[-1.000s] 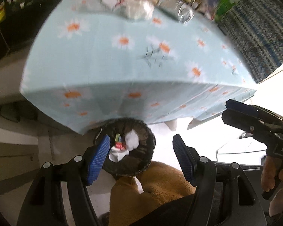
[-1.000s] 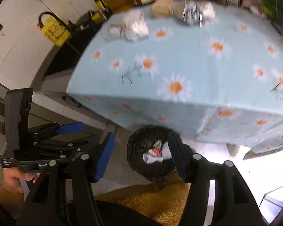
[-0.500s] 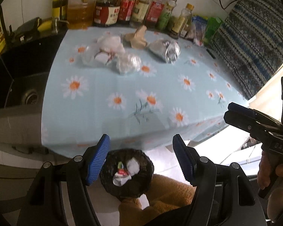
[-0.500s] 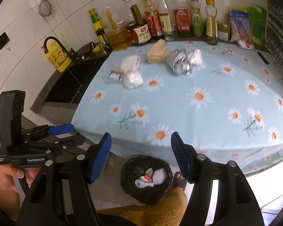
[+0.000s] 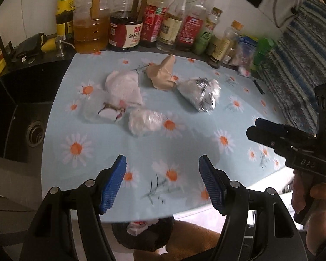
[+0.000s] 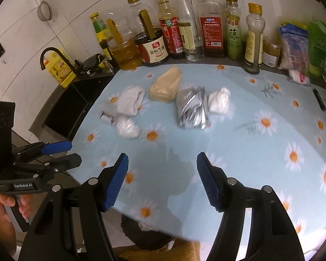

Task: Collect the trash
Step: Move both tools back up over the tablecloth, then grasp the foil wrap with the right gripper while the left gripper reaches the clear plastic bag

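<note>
I have both claws over the near part of the table [image 5: 102,134], and neither carries anything. The left gripper [image 5: 162,182] has its blue pads spread with only daisy-print cloth showing between them. The right gripper [image 6: 162,181] is likewise spread and empty.

Ahead of both claws lies a broad stretch of bare cloth, open room before the first piece of trash. The table's near edge runs just under the fingers, and below it, tucked partly beneath the edge, sits the black-lined trash bin [image 5: 141,235] with crumpled white waste inside.

The trash waits farther ahead, mid-table. Ahead and left of the left claw are a white crumpled tissue [image 5: 123,89] and a clear plastic cup [image 5: 95,106] lying beside it, touching or nearly so. Straight ahead is a clear plastic wad [image 5: 144,121]. Beyond it lies a tan paper bag [image 5: 163,74], and ahead to the right a crumpled foil wrapper [image 5: 200,93]. From the right claw I also see a small white wad [image 6: 219,100] just beside the foil.

A row of sauce bottles [image 6: 184,26] closes off the far edge against the tiled wall. To the left, the cloth ends at a black sink [image 5: 21,113].
</note>
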`<state>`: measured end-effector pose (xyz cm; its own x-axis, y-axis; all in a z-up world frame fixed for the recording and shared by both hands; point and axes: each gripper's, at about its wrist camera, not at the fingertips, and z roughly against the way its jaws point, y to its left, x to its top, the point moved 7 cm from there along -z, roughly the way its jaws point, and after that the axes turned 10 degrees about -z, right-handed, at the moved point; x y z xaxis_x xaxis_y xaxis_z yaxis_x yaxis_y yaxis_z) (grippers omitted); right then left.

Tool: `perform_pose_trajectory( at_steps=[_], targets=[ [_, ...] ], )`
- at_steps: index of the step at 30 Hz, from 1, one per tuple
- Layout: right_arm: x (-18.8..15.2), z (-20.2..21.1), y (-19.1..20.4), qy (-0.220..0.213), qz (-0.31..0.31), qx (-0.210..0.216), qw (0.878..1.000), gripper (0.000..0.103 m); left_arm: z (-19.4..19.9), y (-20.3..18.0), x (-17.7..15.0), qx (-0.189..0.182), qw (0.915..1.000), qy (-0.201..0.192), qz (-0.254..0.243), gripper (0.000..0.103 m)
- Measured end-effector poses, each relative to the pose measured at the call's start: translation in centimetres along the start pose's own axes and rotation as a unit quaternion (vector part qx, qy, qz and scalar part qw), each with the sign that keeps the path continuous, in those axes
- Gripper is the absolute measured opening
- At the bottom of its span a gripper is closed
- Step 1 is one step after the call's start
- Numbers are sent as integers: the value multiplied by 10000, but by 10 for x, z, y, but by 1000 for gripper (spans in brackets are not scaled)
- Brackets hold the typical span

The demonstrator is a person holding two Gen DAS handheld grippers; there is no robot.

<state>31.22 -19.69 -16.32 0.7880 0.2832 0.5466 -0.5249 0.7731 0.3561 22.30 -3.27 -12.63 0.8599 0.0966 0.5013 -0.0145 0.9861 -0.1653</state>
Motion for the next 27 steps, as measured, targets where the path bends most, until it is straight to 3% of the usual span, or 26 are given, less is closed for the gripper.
perform_pose_trajectory(
  at_steps=[9,17,27],
  targets=[
    [59,-62,-30,419,261,244,9985,66,-46,9,24,316,9975,301,557,67],
    [69,-112,-38,883,380,367,9947,65,-69,21,31,596,9923,470,982,67],
    [70,-134,-44,1036,437,528,9923,60,-85,27,33,804,9878,646,1167,67]
  ],
)
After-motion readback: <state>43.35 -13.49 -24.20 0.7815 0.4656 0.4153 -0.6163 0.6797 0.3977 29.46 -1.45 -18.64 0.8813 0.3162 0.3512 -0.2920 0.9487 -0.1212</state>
